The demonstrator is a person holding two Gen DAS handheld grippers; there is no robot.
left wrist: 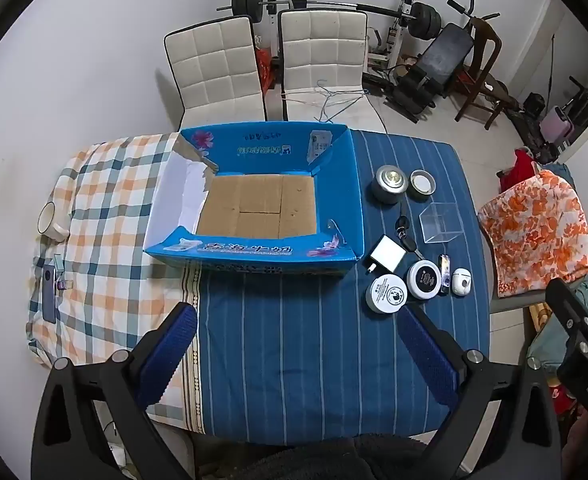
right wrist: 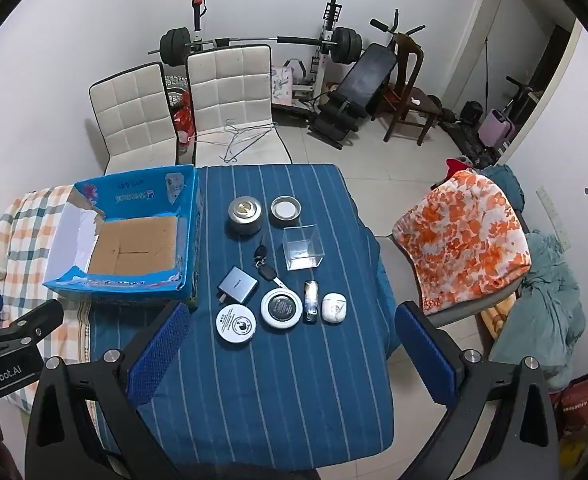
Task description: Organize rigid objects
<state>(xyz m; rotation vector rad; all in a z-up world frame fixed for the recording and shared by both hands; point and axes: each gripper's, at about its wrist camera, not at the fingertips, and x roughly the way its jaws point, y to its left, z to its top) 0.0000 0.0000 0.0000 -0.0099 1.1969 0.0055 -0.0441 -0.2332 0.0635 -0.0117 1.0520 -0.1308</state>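
An empty blue cardboard box point(left wrist: 254, 256) point(right wrist: 118, 284) with a brown floor stands open on the table. To its right, on the blue striped cloth, lie several small items: a silver tin point(right wrist: 245, 214), its lid point(right wrist: 286, 209), a clear plastic cube point(right wrist: 303, 250), car keys point(right wrist: 264, 265), a grey charger point(right wrist: 237, 284), two round white tins point(right wrist: 236, 325) point(right wrist: 281, 307), a small dark bottle point(right wrist: 311, 301) and a white earbud case point(right wrist: 334, 308). My left gripper point(left wrist: 300, 334) hovers open near the table's front edge. My right gripper point(right wrist: 294, 334) hovers open just before the round tins. Neither holds anything.
A checked cloth point(left wrist: 94, 216) covers the table's left part, with a phone point(left wrist: 49, 292) and a white cup point(left wrist: 48, 220) on it. Two white chairs point(left wrist: 262, 64) stand behind the table. A chair with an orange floral cover point(right wrist: 466, 236) stands to the right. Gym equipment lines the back wall.
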